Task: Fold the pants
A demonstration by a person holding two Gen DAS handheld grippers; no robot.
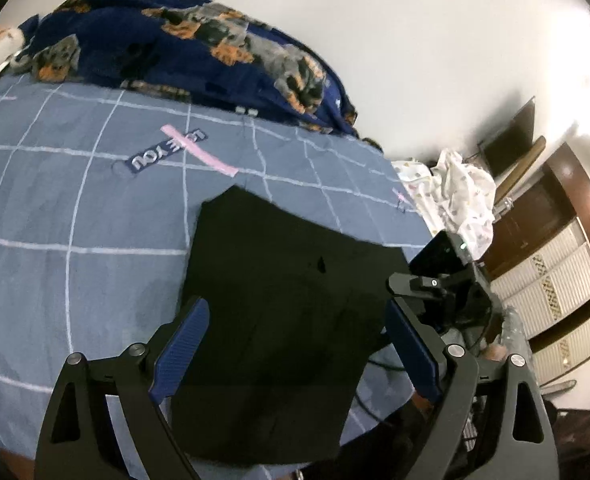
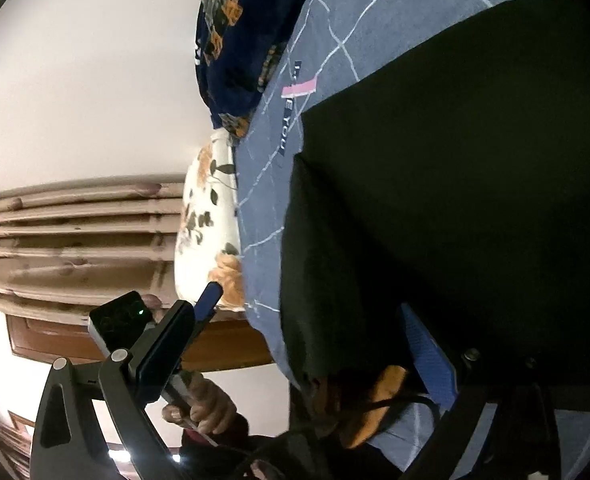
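The black pants [image 1: 279, 300] lay folded on the blue bed [image 1: 75, 208], both the left gripper [image 1: 295, 344] and the right gripper [image 2: 315, 344] had fingers spread wide with nothing held, and a careless bump could undo the fold.

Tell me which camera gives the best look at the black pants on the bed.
The left wrist view. There the black pants lie as a folded dark rectangle on the blue bedsheet, with most edges visible. The right wrist view sits too close: the pants fill the frame and run off it.
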